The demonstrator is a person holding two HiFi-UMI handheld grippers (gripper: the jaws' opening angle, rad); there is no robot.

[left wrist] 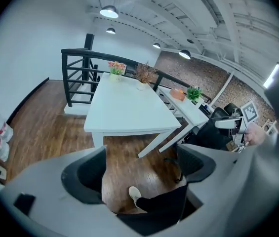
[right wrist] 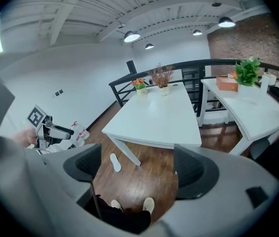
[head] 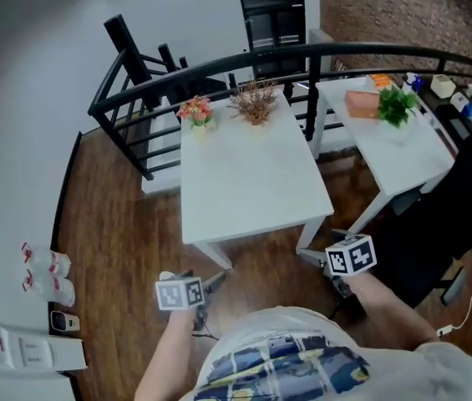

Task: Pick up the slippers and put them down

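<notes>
Left grey tool (left wrist: 139,168) and right grey tool (right wrist: 137,168) are gaping empty; flat white slipper (right wrist: 115,162) is lying lower-left on wooden floor (right wrist: 145,177).

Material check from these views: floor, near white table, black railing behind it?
Floor: brown wood planks or wood-look laminate, semi-gloss; plank seams and grain show.
Table: smooth, matte white, likely painted wood or laminate; cannot tell which.
Railing: thin straight black bars with a slight sheen, probably painted metal.

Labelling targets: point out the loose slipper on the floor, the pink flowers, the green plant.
slipper (right wrist: 114,162), right gripper view, its middle.
pink flowers (head: 196,110), head view, the blooms.
green plant (head: 397,104), head view, the leaves.
</notes>
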